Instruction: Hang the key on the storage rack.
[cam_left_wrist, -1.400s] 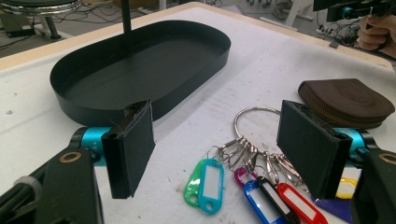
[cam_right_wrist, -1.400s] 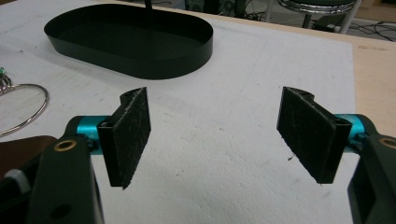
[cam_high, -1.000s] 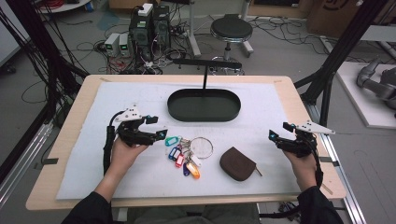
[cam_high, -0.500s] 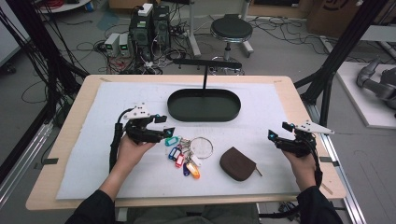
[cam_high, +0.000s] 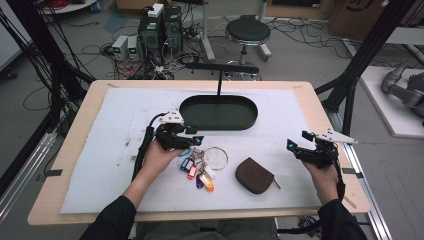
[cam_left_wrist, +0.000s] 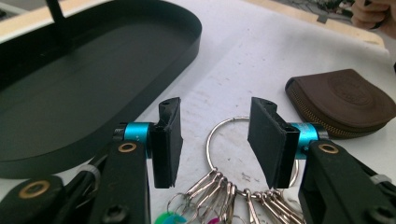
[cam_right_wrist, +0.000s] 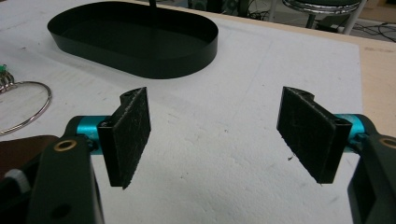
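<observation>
Low in the centre of the high view, the key bunch (cam_high: 199, 167) lies on the white mat (cam_high: 120, 165), its coloured tags fanned toward the bottom edge and its large steel ring (cam_high: 215, 158) toward the middle of the frame. The left gripper (cam_high: 196, 142) sits at the upper left of the bunch; its jaws have just been closing and stand half parted. In the left gripper view the ring (cam_left_wrist: 223, 135) and the small split rings lie between and below the pads (cam_left_wrist: 169, 142), which do not press on anything yet. The likely failure, as I judge it, is a shallow bite: the thin ring lies flat on the mat, so the pads may close above it or catch a single key, and the bunch would swing or slip off when lifted. Just right of the bunch rests the brown zip pouch (cam_high: 254, 175); a sideways drag could shove the keys into it. At the right edge, the right gripper (cam_high: 296, 145) hovers with jaws spread wide and nothing between them. Farthest up, the black oval tray (cam_high: 218, 126) sits empty, its rim near enough to the left gripper to be clipped.
</observation>
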